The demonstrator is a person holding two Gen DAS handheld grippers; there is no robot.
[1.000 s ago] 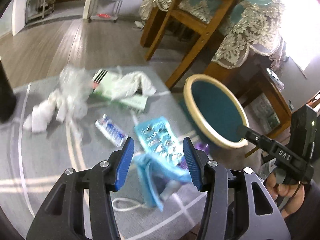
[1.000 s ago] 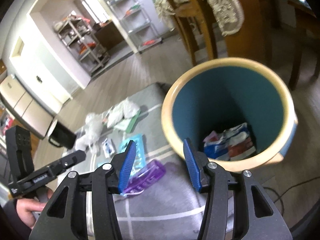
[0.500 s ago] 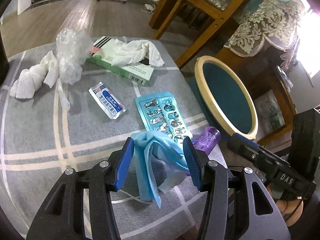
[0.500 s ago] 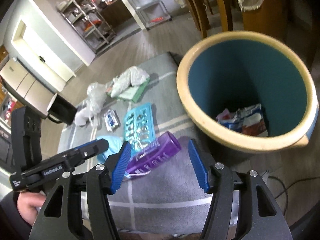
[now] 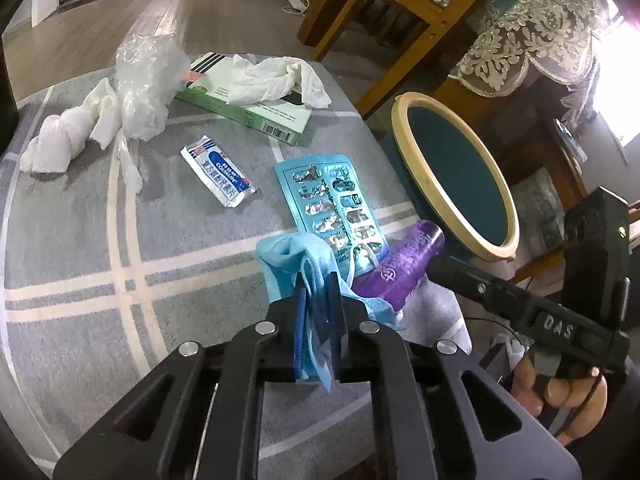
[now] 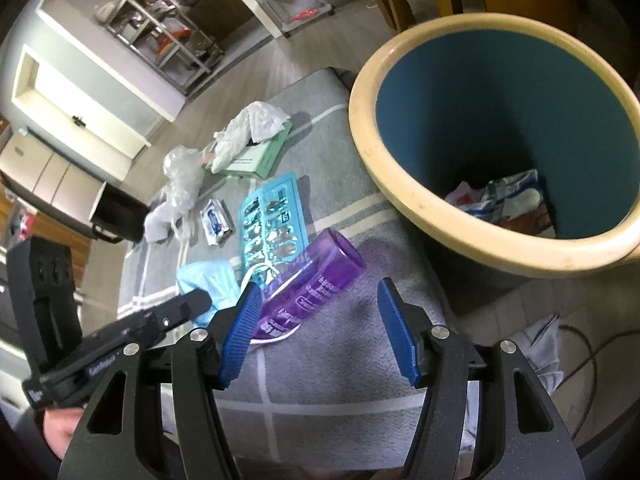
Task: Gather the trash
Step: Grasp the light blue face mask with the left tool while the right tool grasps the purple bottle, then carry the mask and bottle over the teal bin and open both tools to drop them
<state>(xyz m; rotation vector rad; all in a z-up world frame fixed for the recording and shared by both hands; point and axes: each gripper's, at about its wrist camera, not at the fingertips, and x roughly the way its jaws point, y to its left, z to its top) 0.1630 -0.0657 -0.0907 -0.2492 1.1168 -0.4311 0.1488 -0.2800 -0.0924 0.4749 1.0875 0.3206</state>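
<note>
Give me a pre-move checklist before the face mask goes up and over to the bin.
1. Left hand-held gripper shut on the blue face mask: ok.
2. Mask's white ear loop free of the purple bottle: not ok, it lies against it.
3. Right hand-held gripper open, holding nothing: ok.
4. Bin mouth unobstructed: ok.
5. Room left in bin: ok, only some wrappers at the bottom.

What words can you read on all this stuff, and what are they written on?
"DAS": right gripper, on its side.
"COLLALIN", roughly: small white and blue packet; its other characters are too blurred.
Purple bottle: white print, unreadable.
Green box: barcode and small print, unreadable.
Left gripper: side label too blurred.
</note>
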